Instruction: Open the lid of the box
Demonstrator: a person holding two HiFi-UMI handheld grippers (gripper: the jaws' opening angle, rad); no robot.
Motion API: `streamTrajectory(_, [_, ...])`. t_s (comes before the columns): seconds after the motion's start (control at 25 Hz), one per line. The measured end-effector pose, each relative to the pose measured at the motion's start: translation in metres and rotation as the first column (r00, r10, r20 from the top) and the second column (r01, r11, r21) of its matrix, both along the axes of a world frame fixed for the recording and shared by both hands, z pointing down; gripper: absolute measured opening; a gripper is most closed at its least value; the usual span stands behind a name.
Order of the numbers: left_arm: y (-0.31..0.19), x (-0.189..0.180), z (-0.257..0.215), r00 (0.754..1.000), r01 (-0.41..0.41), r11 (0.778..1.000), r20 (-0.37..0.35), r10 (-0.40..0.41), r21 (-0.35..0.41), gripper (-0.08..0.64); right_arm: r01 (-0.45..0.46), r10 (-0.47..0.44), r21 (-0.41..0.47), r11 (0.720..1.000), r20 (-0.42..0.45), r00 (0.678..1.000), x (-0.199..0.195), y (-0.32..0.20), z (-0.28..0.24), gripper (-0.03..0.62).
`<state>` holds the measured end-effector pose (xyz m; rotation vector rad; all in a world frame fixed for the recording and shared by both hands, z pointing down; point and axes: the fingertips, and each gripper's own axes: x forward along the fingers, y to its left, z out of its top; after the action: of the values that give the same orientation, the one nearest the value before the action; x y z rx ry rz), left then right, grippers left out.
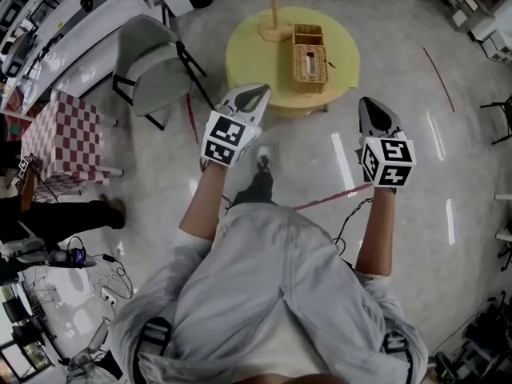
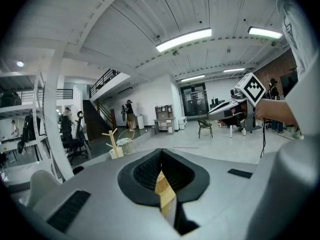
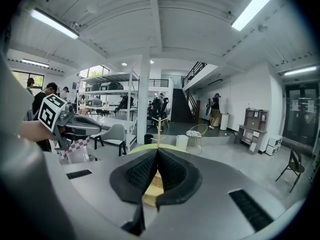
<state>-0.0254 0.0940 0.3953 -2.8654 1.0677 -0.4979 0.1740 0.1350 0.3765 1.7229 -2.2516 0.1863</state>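
The wicker box (image 1: 309, 64) stands on a round yellow table (image 1: 248, 50) ahead of me, its lid down, with an open wicker basket (image 1: 307, 34) just behind it. Both grippers hang in the air short of the table and touch nothing. My left gripper (image 1: 260, 91) points at the table's near left edge with its jaws shut and empty. My right gripper (image 1: 370, 102) is off the table's right side, jaws also shut and empty. In the right gripper view the jaws (image 3: 156, 154) meet, and a strip of the box (image 3: 156, 180) shows below them. The left gripper view shows its jaws (image 2: 161, 156) closed tip to tip.
A wooden branch stand (image 1: 276, 14) rises at the table's far side. A grey chair (image 1: 156, 66) is left of the table, and a red-checked table (image 1: 68, 130) stands further left. A person (image 1: 56, 218) is at the far left. Cables lie on the floor (image 1: 336, 198).
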Motion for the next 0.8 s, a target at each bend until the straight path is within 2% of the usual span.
streamTrajectory(0.4, [-0.122, 0.005, 0.001, 1.0, -0.029, 0.999, -0.008, 0.029, 0.02, 0.029, -0.011, 0.011, 0.0, 1.0, -0.037, 0.999, -0.003, -0.11, -0.003, 0.023])
streamTrajectory(0.8, [-0.225, 0.009, -0.002, 0.996, -0.092, 0.996, -0.021, 0.091, -0.008, 0.029, -0.028, 0.027, -0.015, 1.0, -0.085, 0.996, -0.01, -0.205, -0.004, 0.023])
